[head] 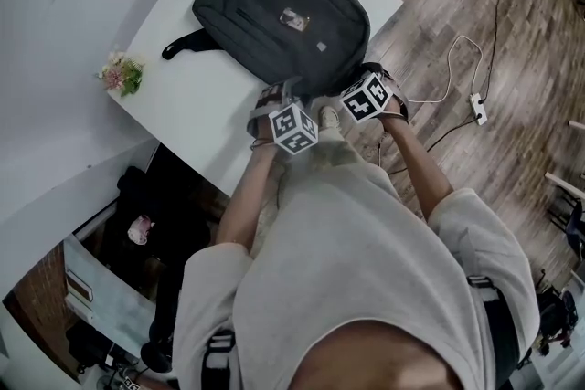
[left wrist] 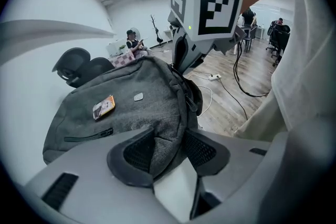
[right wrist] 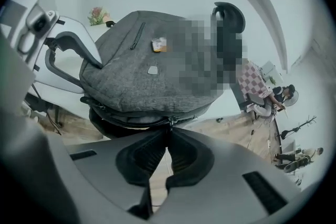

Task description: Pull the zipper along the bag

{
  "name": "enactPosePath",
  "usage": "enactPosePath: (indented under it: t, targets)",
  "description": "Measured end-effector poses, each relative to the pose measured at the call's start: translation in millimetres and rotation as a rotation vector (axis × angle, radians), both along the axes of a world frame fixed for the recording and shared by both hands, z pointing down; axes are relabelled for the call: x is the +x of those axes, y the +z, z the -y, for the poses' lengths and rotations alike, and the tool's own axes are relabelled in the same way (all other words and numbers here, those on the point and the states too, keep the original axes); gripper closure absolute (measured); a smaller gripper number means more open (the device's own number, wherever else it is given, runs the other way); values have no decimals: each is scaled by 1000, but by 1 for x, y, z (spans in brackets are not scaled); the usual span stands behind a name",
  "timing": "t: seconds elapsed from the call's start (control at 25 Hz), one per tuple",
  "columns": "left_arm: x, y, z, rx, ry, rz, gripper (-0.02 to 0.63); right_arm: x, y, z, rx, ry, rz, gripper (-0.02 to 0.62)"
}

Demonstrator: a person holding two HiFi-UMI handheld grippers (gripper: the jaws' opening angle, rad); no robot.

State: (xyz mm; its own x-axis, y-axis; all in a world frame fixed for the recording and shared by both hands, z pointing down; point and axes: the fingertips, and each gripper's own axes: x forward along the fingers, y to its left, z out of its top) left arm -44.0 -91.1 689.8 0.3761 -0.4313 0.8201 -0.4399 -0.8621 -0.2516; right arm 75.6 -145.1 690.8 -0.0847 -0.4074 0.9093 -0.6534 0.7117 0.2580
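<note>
A grey backpack [head: 274, 14] lies flat on the white table [head: 196, 110], its near edge hanging over the table's corner. My left gripper [head: 279, 96] pinches a fold of the bag's fabric [left wrist: 157, 149] at that near edge, with both pads against the cloth. In the right gripper view, the zipper slider [right wrist: 169, 122] sits right at the jaw tips. My right gripper [right wrist: 168, 136] is shut on its pull tab. Left of the slider the zipper gapes onto a dark opening [right wrist: 107, 123]. An orange tag [left wrist: 103, 106] and a small grey patch lie on the bag's top face.
A small bunch of flowers [head: 122, 73] stands at the table's left edge. Black bag straps [head: 183, 44] trail beside the bag. White cable and a power strip [head: 478, 108] lie on the wooden floor to the right. People sit at desks in the background.
</note>
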Motion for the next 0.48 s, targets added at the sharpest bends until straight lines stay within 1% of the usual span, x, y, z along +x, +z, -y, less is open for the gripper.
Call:
enactPosePath:
  t: [0.08, 0.24, 0.36, 0.48]
  targets:
    - [1, 1, 1, -4, 0, 0, 411, -4, 3, -8, -17, 5, 5, 583]
    - [1, 1, 1, -4, -6, -1, 411, -18, 8, -27, -44, -17, 10, 580]
    - [3, 0, 0, -5, -6, -4, 411, -28, 10, -39, -56, -8, 46, 567]
    - [3, 0, -1, 0, -11, -7, 411, -32, 10, -41, -64, 17, 102, 563]
